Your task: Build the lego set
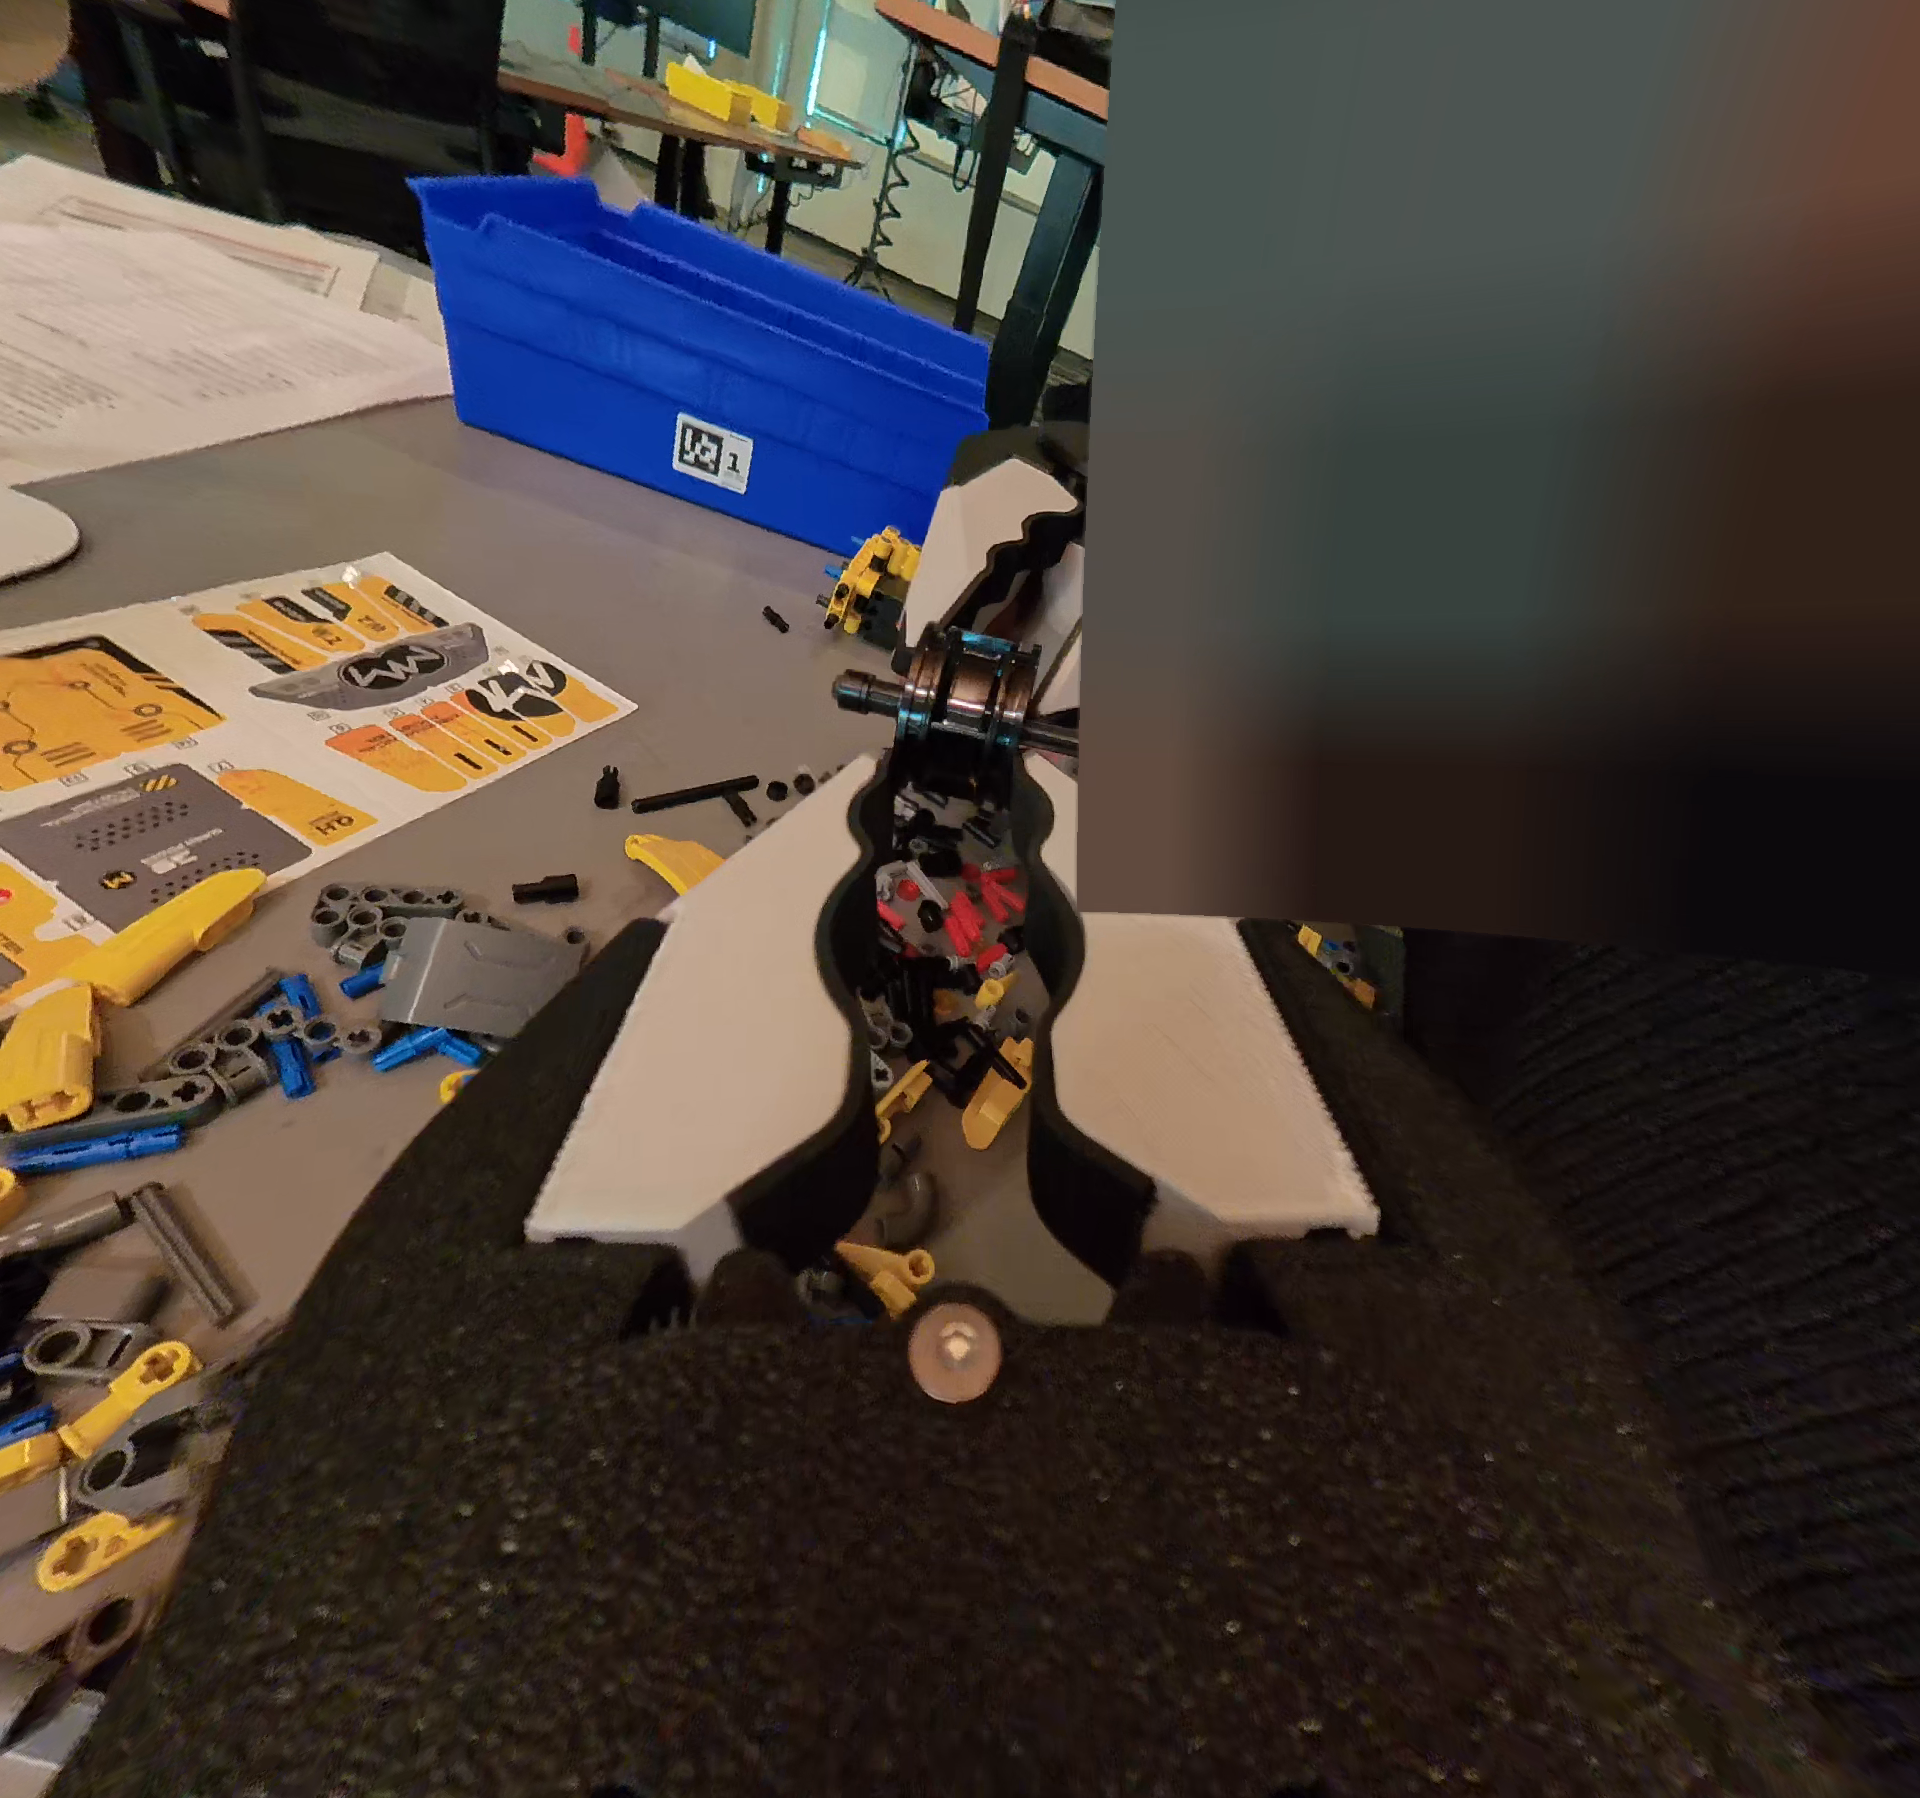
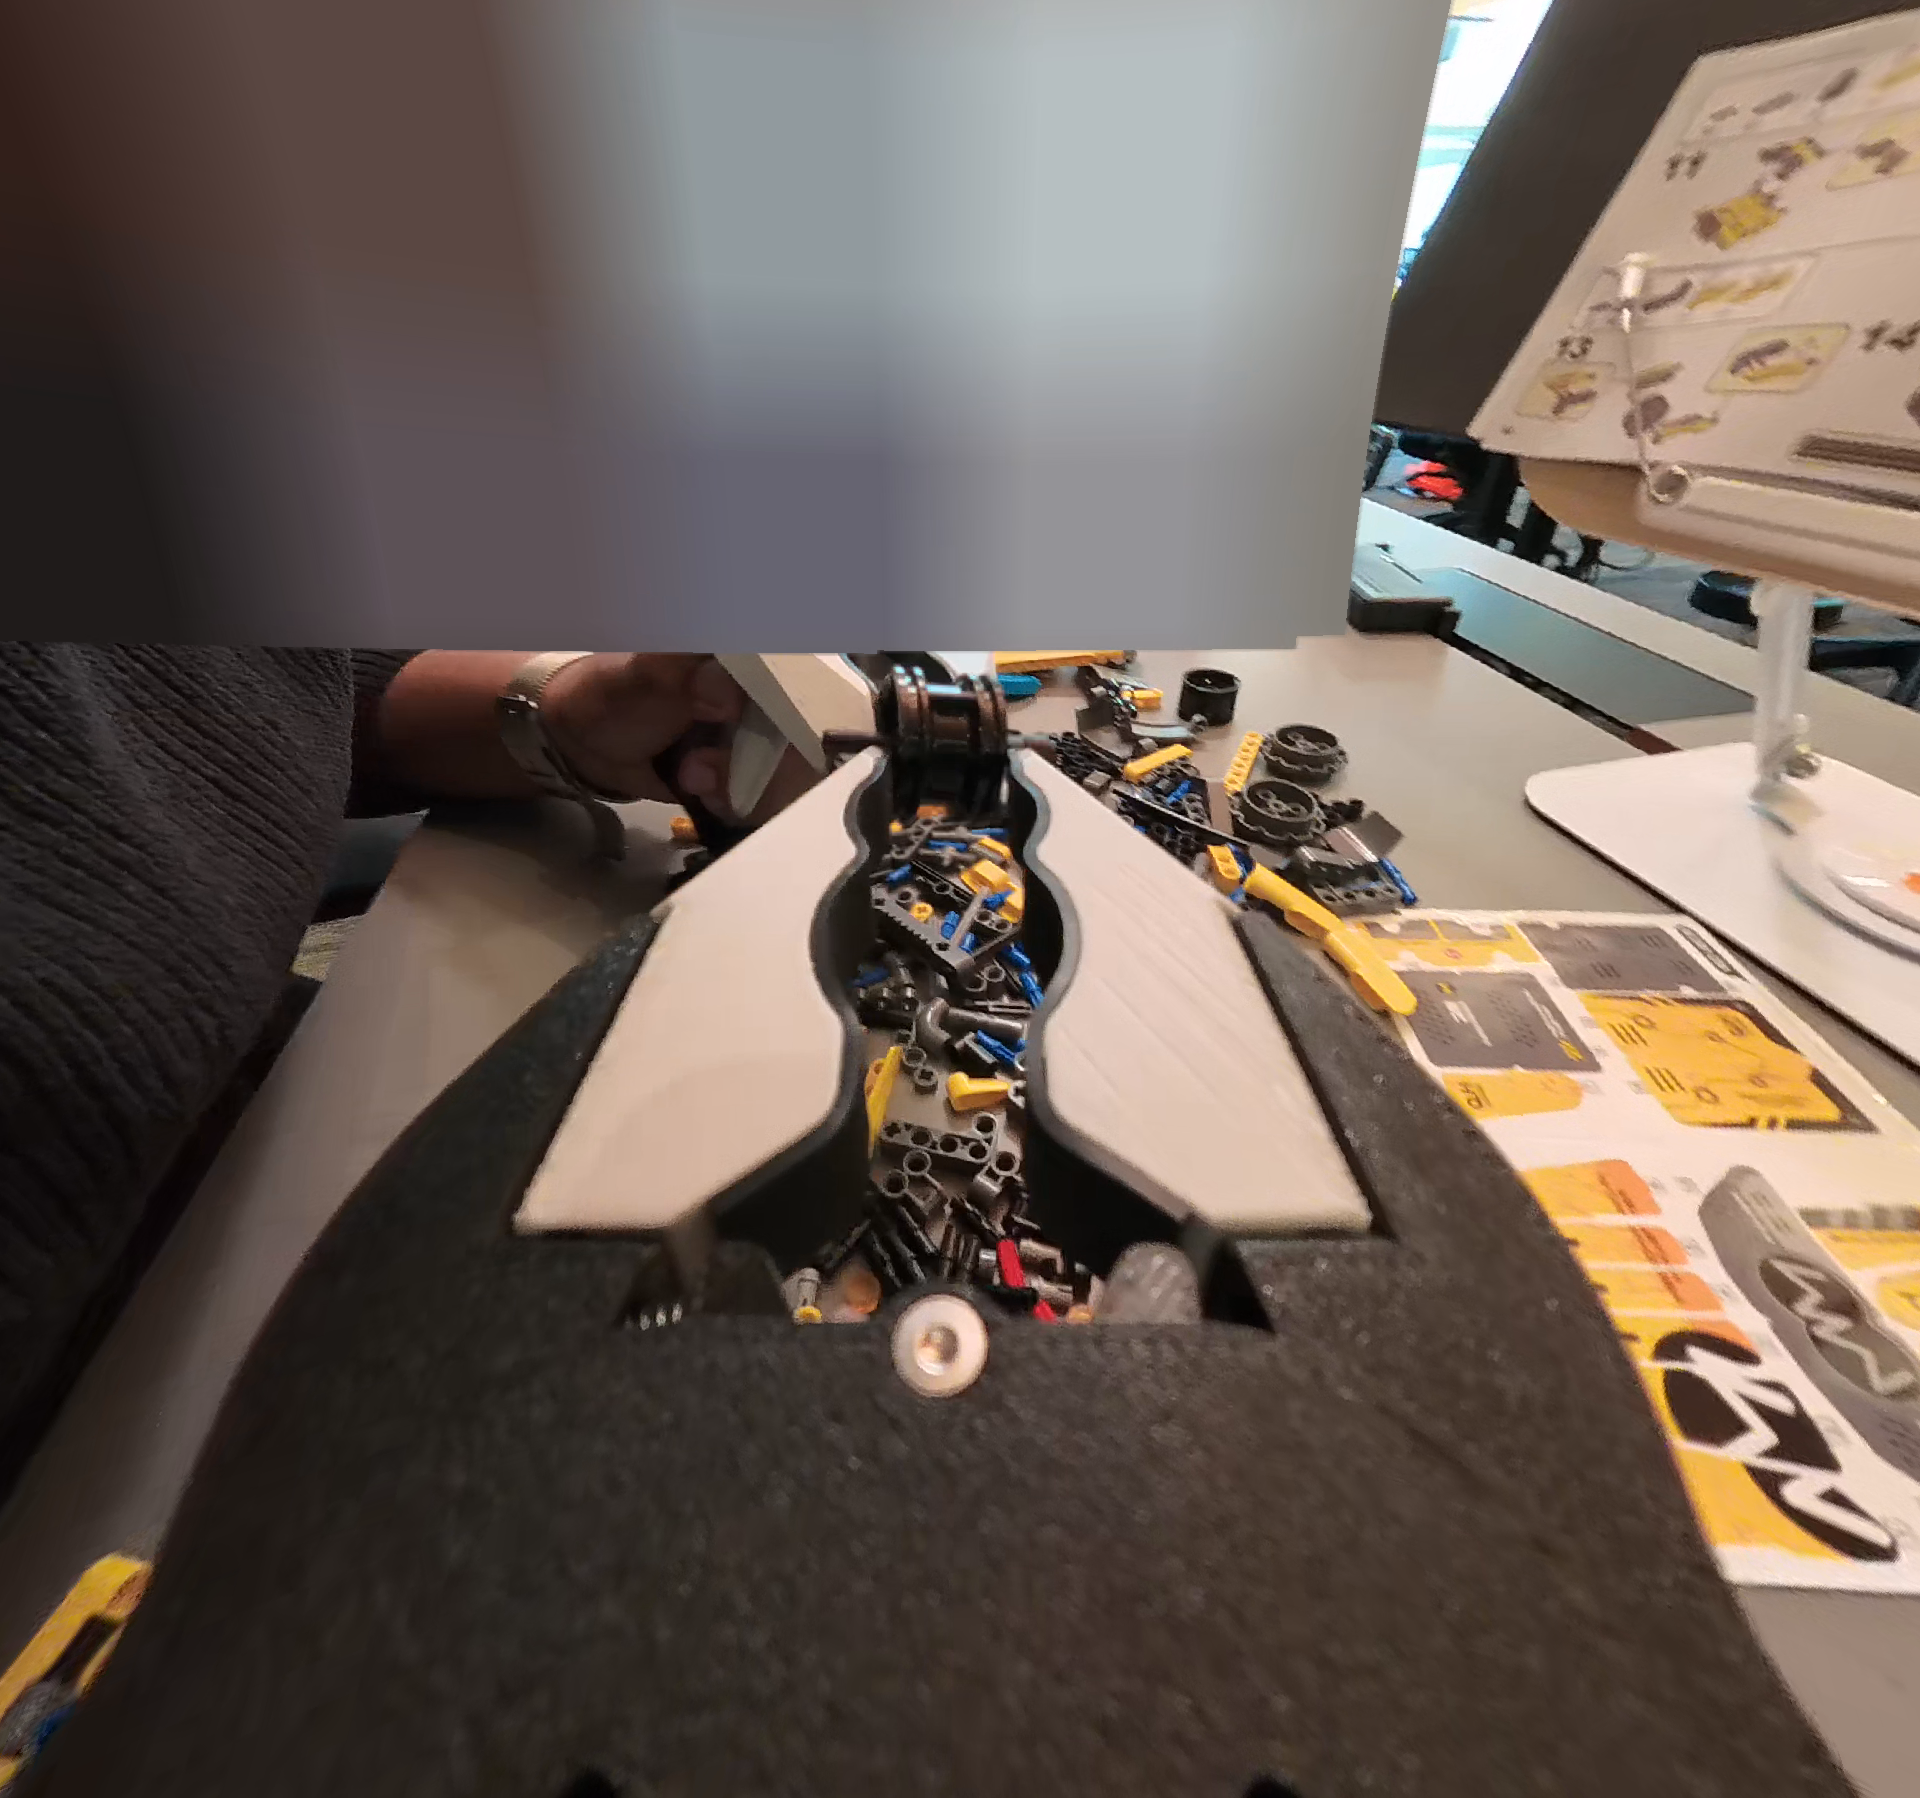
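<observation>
My left gripper (image 1: 956, 772) is shut on a black wheel hub (image 1: 971, 699) with a dark axle (image 1: 862, 686) through it, held above the grey table (image 1: 644, 553). My right gripper (image 2: 940, 772) is shut on the same black wheel hub (image 2: 940, 709) from the opposite side. The right gripper's white fingers (image 1: 997, 522) show just behind the hub in the left wrist view. The left gripper's white finger (image 2: 764, 720) and the hand holding it (image 2: 623, 720) show beyond the hub in the right wrist view. Loose building parts (image 1: 956, 979) lie under both grippers.
A blue bin (image 1: 686, 346) stands at the back, with a small yellow and black assembly (image 1: 873, 585) near it. A sticker sheet (image 1: 312, 709) (image 2: 1662, 1073) and scattered yellow, blue and grey pieces (image 1: 208, 1021) cover the table. An instruction booklet on a white stand (image 2: 1766, 294) is at the right. The tips of both grippers are at nearly the same place.
</observation>
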### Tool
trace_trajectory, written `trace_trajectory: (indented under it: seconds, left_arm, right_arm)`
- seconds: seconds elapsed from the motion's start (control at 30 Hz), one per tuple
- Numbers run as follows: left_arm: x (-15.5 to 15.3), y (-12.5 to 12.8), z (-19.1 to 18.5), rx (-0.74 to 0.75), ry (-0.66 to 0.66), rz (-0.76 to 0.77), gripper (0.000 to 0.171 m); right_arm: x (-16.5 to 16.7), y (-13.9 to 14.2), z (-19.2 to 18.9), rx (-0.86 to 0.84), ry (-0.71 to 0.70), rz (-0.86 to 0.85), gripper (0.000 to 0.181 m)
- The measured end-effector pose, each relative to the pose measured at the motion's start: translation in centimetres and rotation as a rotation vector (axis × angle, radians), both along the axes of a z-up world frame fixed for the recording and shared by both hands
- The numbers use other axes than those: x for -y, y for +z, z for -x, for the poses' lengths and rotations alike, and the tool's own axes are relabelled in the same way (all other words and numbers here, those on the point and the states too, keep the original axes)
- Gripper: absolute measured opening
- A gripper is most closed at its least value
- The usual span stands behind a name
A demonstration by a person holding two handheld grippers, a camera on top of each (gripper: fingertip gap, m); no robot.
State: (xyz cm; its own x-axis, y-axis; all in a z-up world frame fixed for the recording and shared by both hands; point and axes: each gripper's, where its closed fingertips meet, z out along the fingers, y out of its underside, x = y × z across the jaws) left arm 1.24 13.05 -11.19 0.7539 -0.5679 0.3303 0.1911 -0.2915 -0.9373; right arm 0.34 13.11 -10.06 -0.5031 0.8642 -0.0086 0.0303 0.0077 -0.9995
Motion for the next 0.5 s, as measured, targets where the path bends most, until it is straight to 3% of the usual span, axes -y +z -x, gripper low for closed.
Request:
trace_trajectory:
  seconds: [0.23,0.5]
  left_arm:
    - [1.1,2.0,-0.8,-0.080,-0.026,-0.137,0.021]
    - [1.8,2.5,-2.2,-0.401,0.041,-0.309,0.020]
  right_arm:
    - [1.1,2.7,-1.6,-0.096,0.110,0.064,0.058]
    - [2.5,3.5,-2.6,-0.128,0.123,-0.042,0.061]
